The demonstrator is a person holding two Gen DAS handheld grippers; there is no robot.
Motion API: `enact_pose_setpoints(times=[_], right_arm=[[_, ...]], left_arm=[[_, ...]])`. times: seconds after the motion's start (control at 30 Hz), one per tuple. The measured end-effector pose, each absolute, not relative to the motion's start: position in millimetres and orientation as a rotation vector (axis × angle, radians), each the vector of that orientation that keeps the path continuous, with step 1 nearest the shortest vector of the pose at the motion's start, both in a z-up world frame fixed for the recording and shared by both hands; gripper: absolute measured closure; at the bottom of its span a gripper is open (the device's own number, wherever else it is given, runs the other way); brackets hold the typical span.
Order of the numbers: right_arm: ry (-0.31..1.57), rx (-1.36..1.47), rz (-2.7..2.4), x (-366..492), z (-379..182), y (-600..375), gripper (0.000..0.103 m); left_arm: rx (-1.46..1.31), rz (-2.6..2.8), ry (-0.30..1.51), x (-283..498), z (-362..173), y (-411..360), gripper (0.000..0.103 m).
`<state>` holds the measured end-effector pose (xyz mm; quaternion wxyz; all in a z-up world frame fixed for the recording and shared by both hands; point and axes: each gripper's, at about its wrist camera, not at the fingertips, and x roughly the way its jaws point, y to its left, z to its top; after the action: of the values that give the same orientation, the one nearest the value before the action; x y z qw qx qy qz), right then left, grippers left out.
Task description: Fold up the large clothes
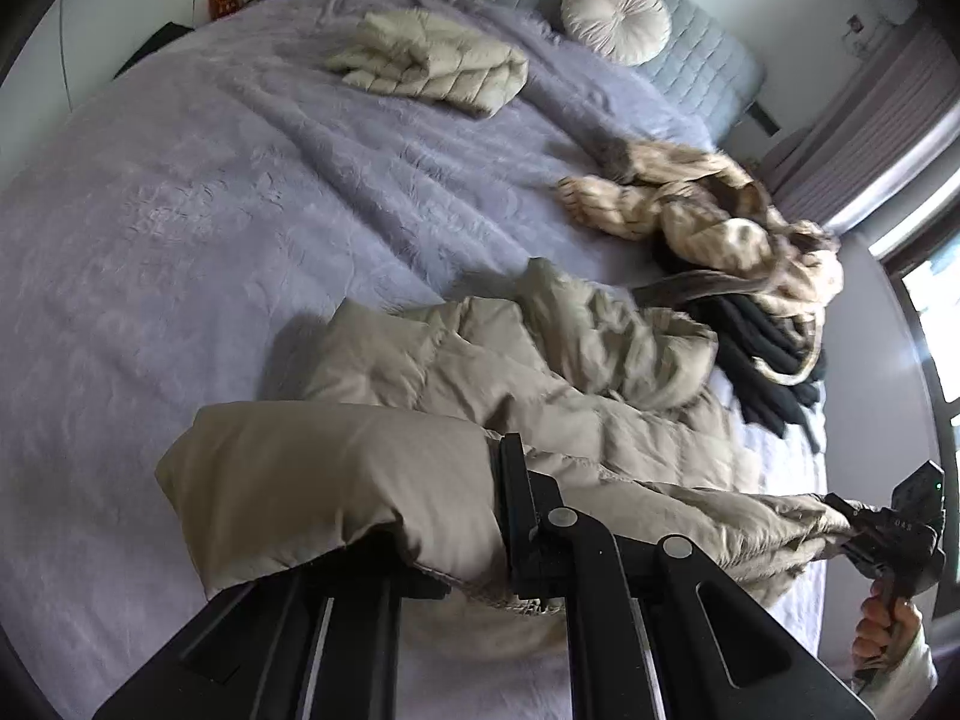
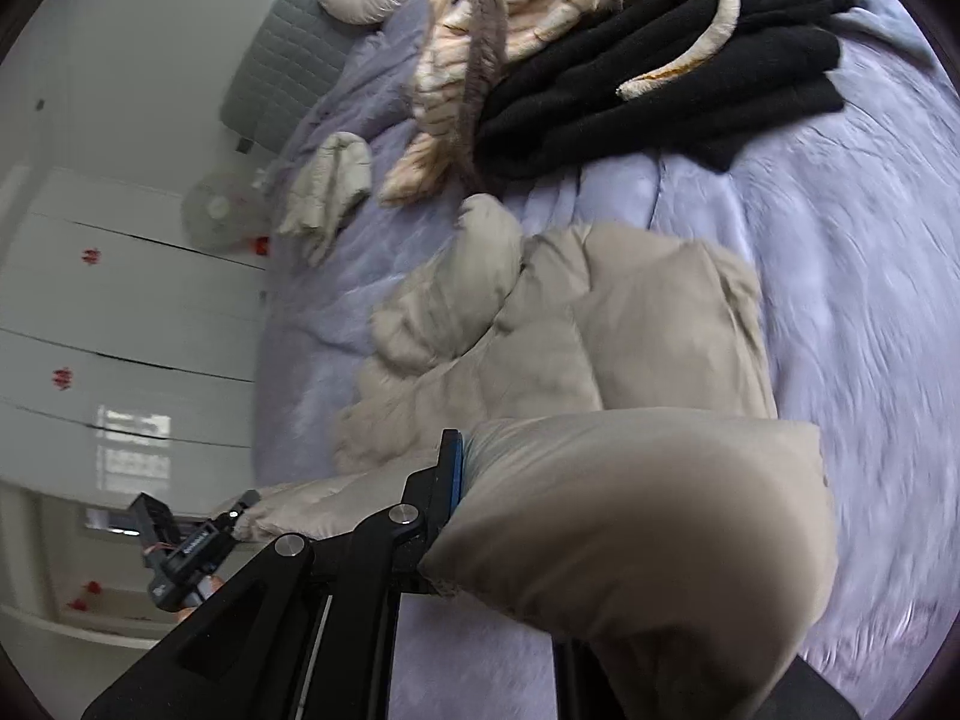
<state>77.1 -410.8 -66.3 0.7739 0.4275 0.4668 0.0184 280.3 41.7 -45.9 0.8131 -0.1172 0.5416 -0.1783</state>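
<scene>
A beige puffer jacket [image 1: 480, 372] hangs by its edge between my two grippers above the bed, the rest trailing on the purple blanket [image 1: 180, 210]. My left gripper [image 1: 492, 510] is shut on one corner, and the fabric drapes over one finger. In the same view my right gripper [image 1: 837, 507] pinches the other end, held by a hand [image 1: 885, 630]. In the right wrist view the right gripper [image 2: 465, 480] is shut on the jacket [image 2: 570, 324], which billows over and hides its far finger. The left gripper [image 2: 240, 510] grips the edge at lower left.
A folded beige jacket [image 1: 432, 60] lies near the headboard beside a round cushion [image 1: 615, 15]. A striped fur coat [image 1: 690, 210] and a black garment [image 1: 762, 360] are heaped on the bed's side. White wardrobe doors [image 2: 120, 300] and a fan [image 2: 213, 210] stand beyond the bed.
</scene>
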Motion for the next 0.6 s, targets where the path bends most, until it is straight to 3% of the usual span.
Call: enact_pose_setpoints(times=[0.2,0.33,0.4,0.47,0.5,0.6], right_arm=[[1.046,0.963,-0.039,116.5,-112.4,-419.6,0.095],[1.048,0.98,-0.081,125.5,-123.3,-418.9,0.095],[1.058,0.964,-0.095,128.7,-122.6,-417.1,0.095],[1.071,0.95,-0.108,133.0,-121.8,-416.1,0.095],[1.081,0.938,-0.119,136.4,-121.6,-415.4,0.095],[1.105,0.906,-0.142,147.1,-123.4,-412.7,0.091]], left_arm=[[-0.193,-0.375,1.285,328.4,-104.5,23.2,0.089],[-0.133,-0.43,1.295,326.8,-94.8,22.5,0.081],[-0.095,-0.467,1.281,319.2,-82.5,24.7,0.064],[-0.048,-0.465,1.233,311.1,-66.3,30.8,0.015],[-0.021,-0.455,1.199,307.6,-57.1,34.6,0.011],[0.05,-0.422,1.135,304.3,-41.0,39.0,0.01]])
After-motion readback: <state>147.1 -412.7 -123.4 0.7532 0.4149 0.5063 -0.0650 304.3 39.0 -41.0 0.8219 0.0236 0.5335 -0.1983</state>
